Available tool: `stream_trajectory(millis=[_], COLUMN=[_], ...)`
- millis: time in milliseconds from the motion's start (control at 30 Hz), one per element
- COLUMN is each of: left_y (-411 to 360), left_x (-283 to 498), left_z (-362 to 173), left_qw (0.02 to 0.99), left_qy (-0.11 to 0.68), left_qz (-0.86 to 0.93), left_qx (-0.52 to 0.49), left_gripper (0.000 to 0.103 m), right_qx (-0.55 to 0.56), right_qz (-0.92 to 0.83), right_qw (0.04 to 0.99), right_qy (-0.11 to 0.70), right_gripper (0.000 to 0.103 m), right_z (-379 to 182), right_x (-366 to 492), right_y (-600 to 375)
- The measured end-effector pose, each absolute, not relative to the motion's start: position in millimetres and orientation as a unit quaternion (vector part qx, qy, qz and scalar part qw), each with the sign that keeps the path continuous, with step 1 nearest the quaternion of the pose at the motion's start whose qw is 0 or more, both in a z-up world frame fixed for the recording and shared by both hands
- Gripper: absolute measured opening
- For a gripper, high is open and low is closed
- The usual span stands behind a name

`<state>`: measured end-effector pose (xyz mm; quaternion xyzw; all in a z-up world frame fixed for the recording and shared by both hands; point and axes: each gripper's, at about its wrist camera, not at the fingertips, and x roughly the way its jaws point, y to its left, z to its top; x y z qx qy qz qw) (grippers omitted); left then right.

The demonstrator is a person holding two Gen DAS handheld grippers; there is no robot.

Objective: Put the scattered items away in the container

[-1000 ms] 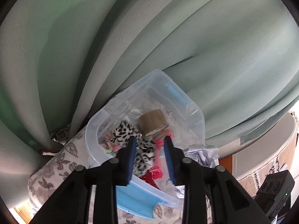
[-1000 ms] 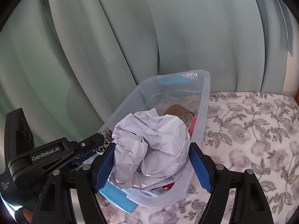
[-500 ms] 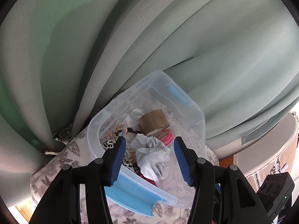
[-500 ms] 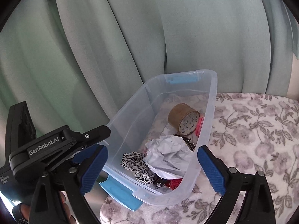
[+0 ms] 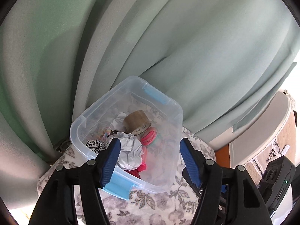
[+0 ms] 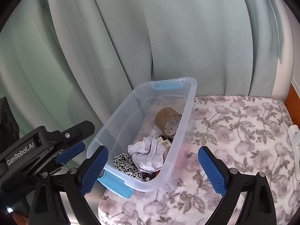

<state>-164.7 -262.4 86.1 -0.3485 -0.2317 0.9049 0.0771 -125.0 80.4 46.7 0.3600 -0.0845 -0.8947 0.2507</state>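
Both the left gripper (image 5: 148, 161) and right gripper (image 6: 152, 170) are held spread and empty above the clear container (image 6: 187, 112), where the crumpled paper (image 6: 148, 154) and leopard scrunchie (image 6: 124, 162), gripped a second ago, are now dropped beside the tape roll (image 6: 166, 121), leaving the task seemingly near done

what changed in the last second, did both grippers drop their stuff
Yes. The right gripper let go of the crumpled paper and the left gripper released the leopard-print cloth; both now lie in the clear bin. Both grippers opened wide and drew back. Bin and tape roll stayed put.
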Motion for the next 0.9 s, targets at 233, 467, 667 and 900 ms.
stream_trajectory(millis=[233, 467, 667, 900], left_y=[-227.6, -196.0, -176.2, -178.6], left_x=[-134.5, -113.9, -101.0, -89.2], left_z=[118.9, 138.7, 147.7, 155.4], left_qw=[0.078, 0.092, 0.087, 0.066], left_qy=[-0.165, -0.119, -0.063, -0.055], left_qz=[0.929, 0.941, 0.95, 0.955], left_qx=[-0.322, -0.302, -0.294, -0.283], left_gripper=[0.083, 0.088, 0.093, 0.095], right_qx=[0.356, 0.355, 0.35, 0.361], right_qz=[-0.902, -0.904, -0.913, -0.914], right_qw=[0.213, 0.181, 0.142, 0.103], right_qy=[-0.116, -0.153, -0.151, -0.157], right_gripper=[0.1, 0.103, 0.103, 0.103], right_z=[69.6, 77.2, 89.8, 94.3], right_x=[-111.0, -96.8, -82.4, -69.6], right_y=[123.8, 171.4, 195.6, 215.1])
